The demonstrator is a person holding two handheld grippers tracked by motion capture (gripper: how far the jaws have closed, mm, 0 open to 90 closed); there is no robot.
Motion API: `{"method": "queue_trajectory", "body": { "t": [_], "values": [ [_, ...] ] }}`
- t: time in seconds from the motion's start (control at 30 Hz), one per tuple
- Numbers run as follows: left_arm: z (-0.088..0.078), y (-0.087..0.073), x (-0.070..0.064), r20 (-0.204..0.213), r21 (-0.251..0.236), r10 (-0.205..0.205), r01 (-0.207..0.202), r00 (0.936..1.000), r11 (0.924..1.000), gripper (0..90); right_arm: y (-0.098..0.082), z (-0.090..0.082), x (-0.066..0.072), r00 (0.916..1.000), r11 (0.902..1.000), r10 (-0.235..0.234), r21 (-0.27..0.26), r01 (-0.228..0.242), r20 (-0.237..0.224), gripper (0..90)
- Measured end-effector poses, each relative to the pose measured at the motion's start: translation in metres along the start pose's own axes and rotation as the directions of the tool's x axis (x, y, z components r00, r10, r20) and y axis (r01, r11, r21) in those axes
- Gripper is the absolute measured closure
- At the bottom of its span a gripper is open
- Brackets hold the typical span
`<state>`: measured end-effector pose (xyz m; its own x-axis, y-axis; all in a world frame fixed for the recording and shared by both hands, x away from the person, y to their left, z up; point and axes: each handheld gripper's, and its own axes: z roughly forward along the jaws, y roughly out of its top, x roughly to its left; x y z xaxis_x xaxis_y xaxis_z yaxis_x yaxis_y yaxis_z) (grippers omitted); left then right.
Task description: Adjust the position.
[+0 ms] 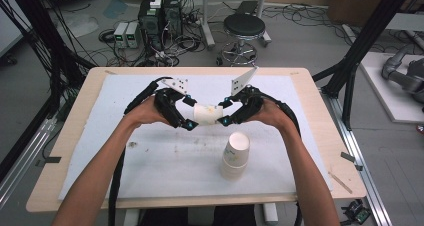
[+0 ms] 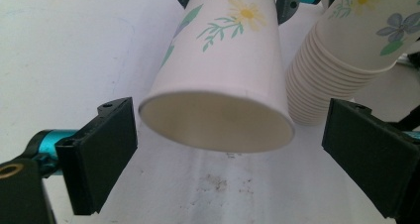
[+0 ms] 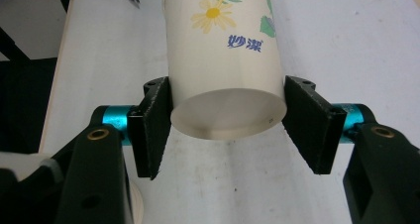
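I had one paper cup held on its side above the worktop, between the two hands, up the worktop from the cup stack. The right tongs were clamped on it near its bottom end: in the right gripper view both black pads pressed the cup's wall on either side, just behind the closed base that faced the camera. The cup's yellow daisy and blue lettering ran away from that base toward the far end.

My left tongs stood wide. In the left gripper view the pads sat to either side of the cup's end with clear gaps to it, touching nothing. The cup hung tilted in front of them, and the right tongs' jaw tips showed at its far end.

The stack stood upright on the white mat, nearer to me than the held cup and a little to its right, apart from it. In the left gripper view its many rims showed just beside the held cup, behind the right-hand pad.

Both hands were level with each other, beyond the stack, the tongs pointing inward at the cup.
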<state>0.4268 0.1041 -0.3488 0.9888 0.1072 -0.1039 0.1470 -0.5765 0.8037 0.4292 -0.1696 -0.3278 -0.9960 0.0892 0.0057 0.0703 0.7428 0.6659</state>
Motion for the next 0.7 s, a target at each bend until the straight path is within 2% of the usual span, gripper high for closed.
{"method": "queue_trajectory", "body": {
  "t": [0.07, 0.1, 0.13, 0.17, 0.2, 0.33, 0.37, 0.4, 0.43, 0.5, 0.53, 0.63, 0.7],
  "values": [
    [-0.002, -0.005, 0.0, -0.01, -0.04, -0.009, 0.009, 0.9999, 0.9992, 7.0, 0.0, -0.001, 0.0, 1.0, 1.0, 0.002, 0.002, -0.002, 0.002, 38.2],
    [-0.004, -0.011, -0.001, -0.016, -0.083, -0.017, 0.015, 0.9997, 0.9964, 7.0, 0.0, -0.003, 0.001, 1.0, 0.9998, -0.003, -0.018, 0.003, 0.006, 38.2],
    [-0.004, -0.011, -0.001, -0.016, -0.083, -0.017, 0.015, 0.9997, 0.9964, 7.0, 0.0, -0.003, 0.001, 1.0, 0.9998, -0.003, -0.018, 0.003, 0.006, 38.2],
    [-0.006, -0.017, -0.002, -0.023, -0.131, -0.027, 0.024, 0.9994, 0.9911, 7.0, 0.001, -0.006, 0.001, 1.0, 0.9986, -0.002, -0.052, 0.003, 0.007, 38.2],
    [-0.006, -0.017, -0.002, -0.023, -0.131, -0.027, 0.024, 0.9994, 0.9911, 7.0, 0.001, -0.007, 0.001, 1.0, 0.9981, -0.001, -0.062, 0.001, 0.002, 38.2],
    [-0.009, -0.027, -0.004, -0.036, -0.194, -0.044, 0.036, 0.9984, 0.9803, 7.0, 0.001, -0.009, 0.001, 1.0, 0.9958, 0.0, -0.092, 0.0, 0.006, 38.2],
    [-0.009, -0.028, -0.004, -0.043, -0.218, -0.051, 0.04, 0.9978, 0.9751, 7.0, 0.001, -0.009, 0.001, 1.0, 0.9946, 0.001, -0.103, -0.001, 0.003, 38.2],
    [-0.011, -0.031, -0.005, -0.042, -0.265, -0.056, 0.043, 0.9976, 0.9634, 7.0, 0.001, -0.01, 0.001, 1.0, 0.9919, 0.008, -0.127, -0.008, -0.006, 38.2],
    [-0.011, -0.031, -0.005, -0.042, -0.265, -0.056, 0.043, 0.9976, 0.9634, 7.0, 0.001, -0.01, 0.001, 1.0, 0.9919, 0.008, -0.127, -0.008, -0.006, 38.2],
    [-0.011, -0.033, -0.006, -0.046, -0.288, -0.061, 0.045, 0.9971, 0.9565, 7.0, 0.001, -0.01, 0.002, 0.9999, 0.9892, 0.011, -0.146, -0.012, -0.007, 38.2],
    [-0.011, -0.036, -0.007, -0.043, -0.311, -0.063, 0.046, 0.9971, 0.9492, 7.0, 0.0, -0.009, 0.001, 0.9999, 0.9867, 0.015, -0.162, -0.016, -0.005, 38.2],
    [-0.011, -0.038, -0.007, -0.042, -0.317, -0.06, 0.044, 0.9973, 0.9475, 7.0, -0.002, -0.009, 0.001, 0.9994, 0.9813, 0.033, -0.19, -0.035, -0.013, 38.2],
    [-0.011, -0.037, -0.007, -0.039, -0.337, -0.067, 0.05, 0.997, 0.9402, 7.0, -0.002, -0.009, 0.0, 0.9993, 0.9798, 0.033, -0.197, -0.035, -0.016, 38.2]
  ]
}}
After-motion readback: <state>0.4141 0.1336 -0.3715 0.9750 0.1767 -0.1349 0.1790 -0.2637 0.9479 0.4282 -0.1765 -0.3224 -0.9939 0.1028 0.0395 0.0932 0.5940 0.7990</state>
